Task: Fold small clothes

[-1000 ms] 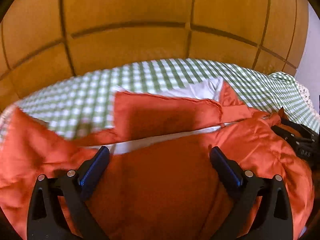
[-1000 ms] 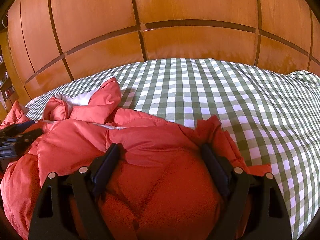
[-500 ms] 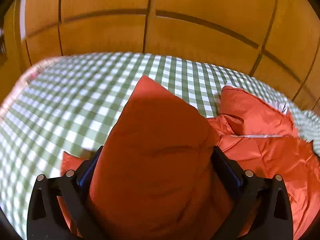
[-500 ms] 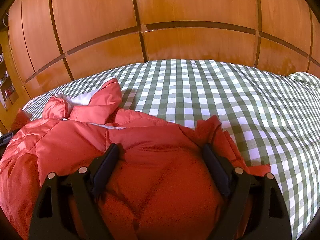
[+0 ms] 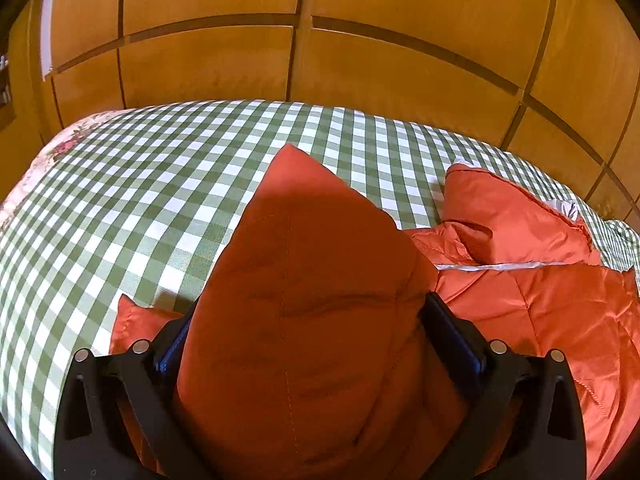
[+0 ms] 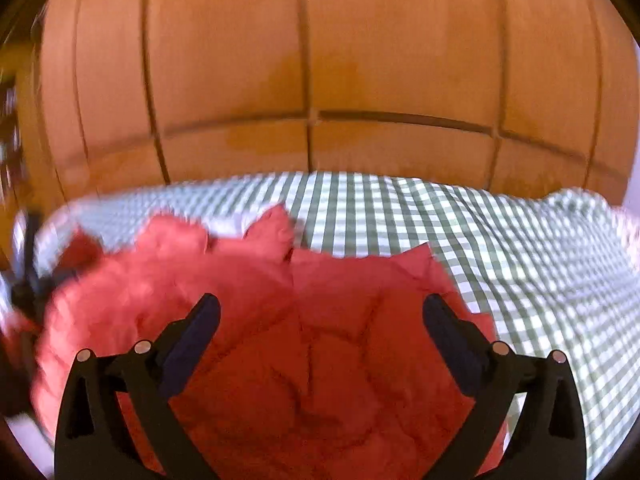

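Left tool point(image 5: 308, 320) grips orange jacket point(image 5: 540, 304); right tool point(image 6: 320, 320) opening above it.

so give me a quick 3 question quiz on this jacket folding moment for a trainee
1. True or false: the left gripper has a thick fold of the orange jacket between its fingers.
2. Multiple choice: what does the jacket lie on? A) a bare wooden floor B) a green and white checked cloth C) a blue towel
3. Fill in: the right gripper hangs over the jacket with its jaws ______ and no fabric pinched.

Key
1. True. The fabric fills the gap from pad to pad.
2. B.
3. Opening. The fingers stand wide, clear of the cloth below them.
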Motion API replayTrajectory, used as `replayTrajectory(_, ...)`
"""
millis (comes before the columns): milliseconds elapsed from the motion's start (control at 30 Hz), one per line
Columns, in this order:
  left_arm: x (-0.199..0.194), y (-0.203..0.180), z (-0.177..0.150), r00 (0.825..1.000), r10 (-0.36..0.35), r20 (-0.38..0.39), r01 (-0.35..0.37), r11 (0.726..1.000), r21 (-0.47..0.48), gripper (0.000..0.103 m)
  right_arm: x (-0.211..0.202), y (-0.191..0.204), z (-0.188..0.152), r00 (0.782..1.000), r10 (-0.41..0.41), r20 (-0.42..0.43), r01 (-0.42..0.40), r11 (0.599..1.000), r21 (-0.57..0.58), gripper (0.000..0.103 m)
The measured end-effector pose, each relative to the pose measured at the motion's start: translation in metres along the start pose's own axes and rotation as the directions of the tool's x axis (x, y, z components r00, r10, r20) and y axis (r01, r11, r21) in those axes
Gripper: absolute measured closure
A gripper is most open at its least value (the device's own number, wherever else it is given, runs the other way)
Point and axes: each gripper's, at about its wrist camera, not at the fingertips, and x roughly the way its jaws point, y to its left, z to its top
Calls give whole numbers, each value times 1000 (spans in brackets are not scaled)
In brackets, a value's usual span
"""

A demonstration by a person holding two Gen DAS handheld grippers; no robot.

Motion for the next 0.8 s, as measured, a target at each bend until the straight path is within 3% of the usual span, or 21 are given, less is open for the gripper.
replayTrajectory(67, 0, 0, 0, 1000, -6, 2, 7, 1000, -4, 3, 29, 10, -11, 997, -47, -64, 43, 997, -64, 2)
replayTrajectory(133, 0, 2, 0, 1000, -11, 2, 11, 1000, -17, 3, 42, 6, -16, 999, -28, -45, 28, 999, -19, 2)
replayTrajectory(267, -4, 3, -1, 1000, -5, 3, 6, 1000, -30, 3, 43, 13, -19, 998, -57, -34, 55, 998, -44, 2)
replayTrajectory(467, -52, 9, -16, 999, 6, 49, -5, 999, -39, 3, 38, 11, -23, 997, -71, -10, 70, 997, -39, 2)
replayTrajectory(600, -82, 32, -44, 996, 65, 61, -61, 995, -74, 3, 38, 10, -22, 997, -72, -9, 72, 997, -41, 2)
replayTrajectory(667, -87, 49, -65, 996, 84, 33, -79, 989, -124, 3, 38, 10, -21, 997, -72, -6, 71, 997, -40, 2)
replayTrajectory(800, -88, 71, -92, 1000, -18, 8, 20, 960, -281, 3, 35, 11, -22, 997, -75, 2, 75, 996, -42, 2)
